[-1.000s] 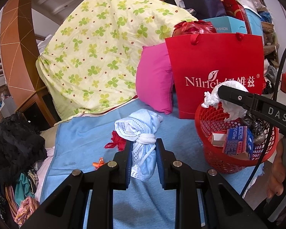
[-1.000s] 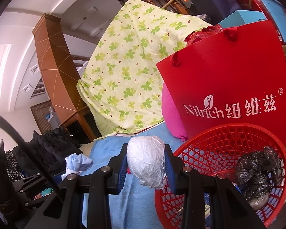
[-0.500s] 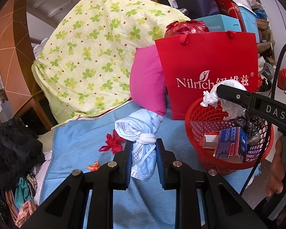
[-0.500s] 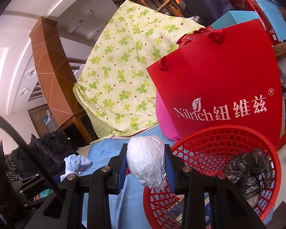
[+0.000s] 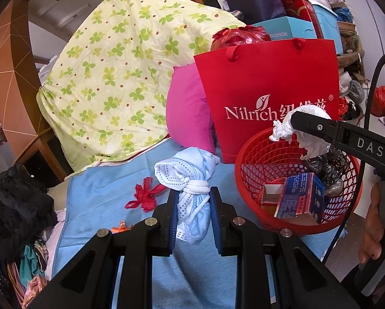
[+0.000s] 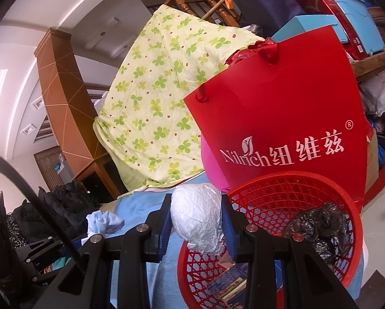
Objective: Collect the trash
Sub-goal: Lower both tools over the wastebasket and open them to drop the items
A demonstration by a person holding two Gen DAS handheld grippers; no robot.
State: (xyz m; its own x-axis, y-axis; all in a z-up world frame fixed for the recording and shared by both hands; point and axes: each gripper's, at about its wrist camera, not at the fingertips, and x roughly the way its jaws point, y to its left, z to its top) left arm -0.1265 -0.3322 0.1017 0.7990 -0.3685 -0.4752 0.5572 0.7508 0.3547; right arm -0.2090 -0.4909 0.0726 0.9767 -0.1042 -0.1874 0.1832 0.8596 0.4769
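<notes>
Trash in both grips: right gripper (image 6: 196,228) clamped on crumpled white paper (image 6: 196,221) above red basket (image 6: 346,206) rim; left gripper (image 5: 193,215) pinching bundled face masks (image 5: 189,182) over blue sheet (image 5: 102,193), beside basket. Risk: paper released near the rim, tumbling outside; dangling mask snagging on mesh.

The left gripper (image 5: 193,212) clamps a knotted blue-and-white face mask bundle (image 5: 189,180) above the blue sheet (image 5: 102,193). At the sheet's right edge stands a red basket (image 5: 254,200) holding a blue box (image 5: 299,197) and black bags (image 5: 328,170). Over the basket's rim, the right gripper (image 5: 310,126) grips crumpled white paper (image 5: 285,131). A red ribbon scrap (image 5: 143,195) lies left of the bundle.
</notes>
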